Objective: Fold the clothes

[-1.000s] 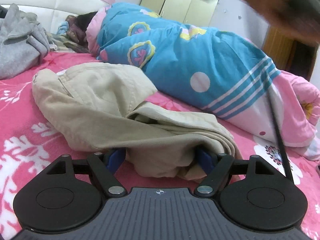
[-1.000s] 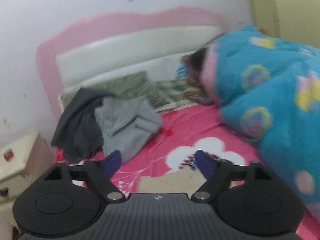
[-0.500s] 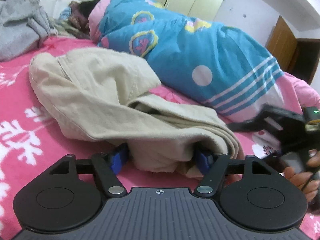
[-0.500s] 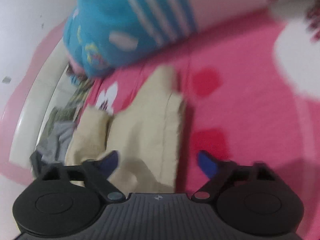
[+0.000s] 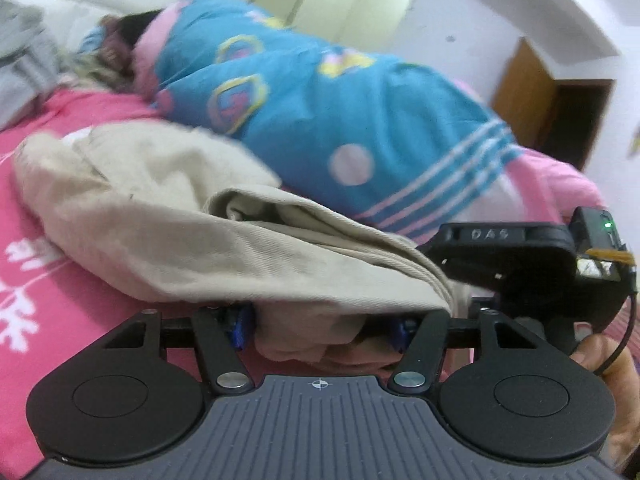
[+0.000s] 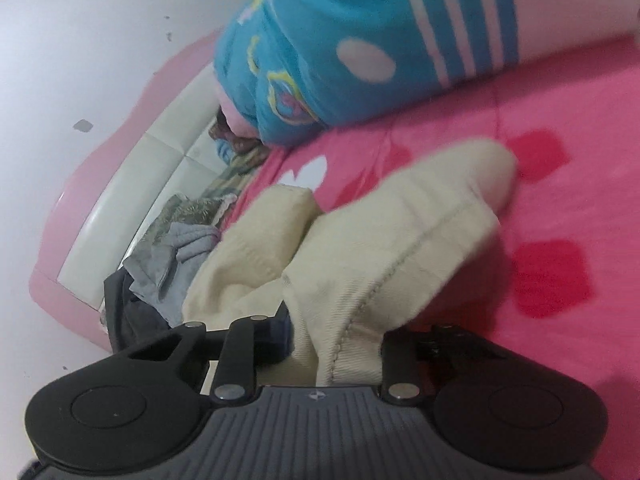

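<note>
Beige trousers (image 5: 168, 224) lie crumpled on the pink bed sheet (image 5: 44, 280). My left gripper (image 5: 320, 326) is closed on a thick bunch of the trousers' near end; the cloth covers its blue fingertips. My right gripper (image 6: 336, 344) is tilted and shut on another edge of the same trousers (image 6: 380, 240), with a seam running into its jaws. The right gripper's black body (image 5: 520, 264) shows close at the right in the left wrist view, beside the cloth.
A blue and pink quilt (image 5: 340, 120) lies bundled along the far side of the bed. A grey garment (image 6: 176, 256) and a dark one (image 6: 132, 316) lie by the white and pink headboard (image 6: 132, 184). A brown door (image 5: 532, 92) stands at the right.
My right gripper swung down from facing the headboard, reached the trousers and closed on their edge. My left gripper kept its hold and tightened on the bunch.
</note>
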A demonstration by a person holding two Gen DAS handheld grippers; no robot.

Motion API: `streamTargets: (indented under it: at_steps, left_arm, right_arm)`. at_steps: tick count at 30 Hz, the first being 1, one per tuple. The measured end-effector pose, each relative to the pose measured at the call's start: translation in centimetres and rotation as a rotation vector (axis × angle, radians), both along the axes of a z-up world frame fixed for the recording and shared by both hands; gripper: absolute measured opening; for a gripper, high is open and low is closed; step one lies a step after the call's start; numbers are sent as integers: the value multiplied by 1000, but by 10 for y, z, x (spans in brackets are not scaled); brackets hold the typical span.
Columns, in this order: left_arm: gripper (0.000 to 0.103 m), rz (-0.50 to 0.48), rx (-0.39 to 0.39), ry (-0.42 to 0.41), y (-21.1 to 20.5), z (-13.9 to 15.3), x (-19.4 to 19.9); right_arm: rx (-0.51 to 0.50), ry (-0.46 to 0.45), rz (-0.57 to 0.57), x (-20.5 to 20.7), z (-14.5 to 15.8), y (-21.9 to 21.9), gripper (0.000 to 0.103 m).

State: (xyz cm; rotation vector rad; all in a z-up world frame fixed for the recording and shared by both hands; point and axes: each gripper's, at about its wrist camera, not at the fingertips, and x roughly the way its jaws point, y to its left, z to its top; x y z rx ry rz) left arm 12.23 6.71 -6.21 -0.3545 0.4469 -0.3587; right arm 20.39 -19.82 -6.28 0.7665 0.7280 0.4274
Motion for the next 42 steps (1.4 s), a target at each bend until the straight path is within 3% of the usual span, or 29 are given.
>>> streamTargets:
  at_steps: [3, 9, 12, 15, 17, 18, 20, 21, 24, 29, 32, 37, 42]
  left_arm:
    - [61, -93, -30, -31, -16, 11, -12]
    - [61, -344, -65, -121, -75, 32, -49]
    - [62, -474, -65, -123, -109, 31, -66]
    - [62, -577, -27, -66, -136, 15, -75]
    - [63, -607, 20, 22, -145, 0, -74]
    - [63, -621, 36, 71, -146, -6, -73]
    - [67, -630, 38, 104, -132, -11, -77]
    - [74, -631, 36, 111, -123, -13, -79]
    - [77, -608, 12, 99, -93, -8, -84]
    - [77, -553, -42, 27, -55, 11, -83]
    - [77, -499, -9, -53, -45, 17, -84]
    - [75, -362, 90, -11, -43, 2, -56]
    - [72, -319, 188, 77, -43, -14, -36]
  right_arm:
    - [-33, -52, -44, -31, 16, -18, 26]
    - [-191, -156, -175, -122, 59, -71, 26]
    - [-251, -159, -275, -172, 68, -102, 26]
    - [-295, -101, -366, -202, 55, -125, 27]
    - [-325, 0, -396, -206, 35, -140, 34]
    - [-321, 54, -407, -207, 25, -147, 43]
    - [-254, 143, -431, -210, 10, -164, 58]
    - [-212, 162, -444, -216, 8, -172, 66]
    - [-232, 171, -469, -235, 25, -183, 75]
    - [-422, 127, -494, -268, 76, -192, 79]
    - [-489, 42, -430, -253, 99, -177, 85]
    - [-477, -66, -192, -162, 104, -124, 99]
    - [-510, -2, 1, -43, 72, -66, 99]
